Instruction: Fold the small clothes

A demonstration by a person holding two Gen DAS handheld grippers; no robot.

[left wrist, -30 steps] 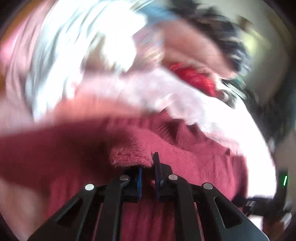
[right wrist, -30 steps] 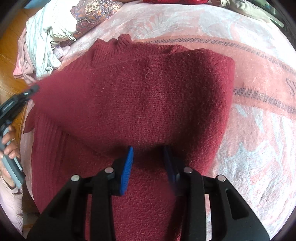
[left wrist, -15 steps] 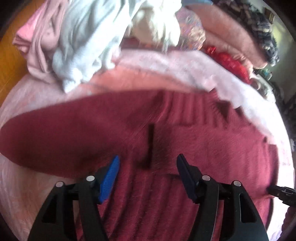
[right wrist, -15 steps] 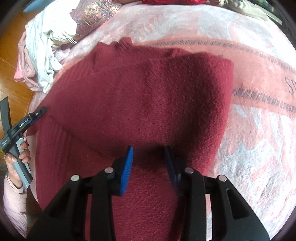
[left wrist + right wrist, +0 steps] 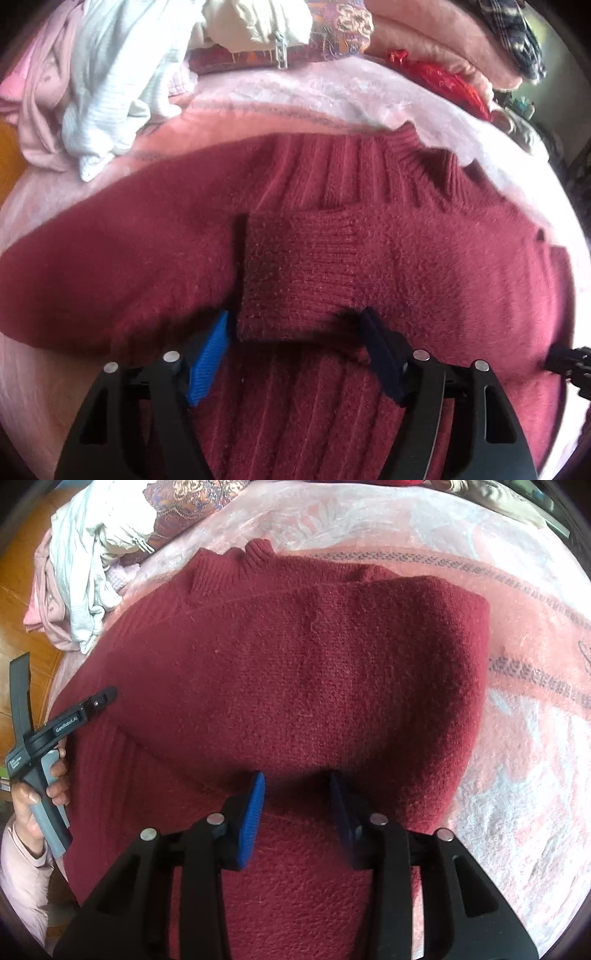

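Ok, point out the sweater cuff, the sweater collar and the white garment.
cuff [image 5: 295, 280]: left wrist view, middle of the ribbed sleeve end.
collar [image 5: 236, 565]: right wrist view, ribbed neck edge.
white garment [image 5: 110, 74]: left wrist view, ribbed fabric in the pile.

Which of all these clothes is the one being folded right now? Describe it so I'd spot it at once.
Find the pink blanket that covers the bed. Spread flat across its middle lies a sweater, with one sleeve folded over its front. It is the only dark red ribbed knit and the only piece laid out; the pale clothes sit crumpled in a heap at the blanket's edge.
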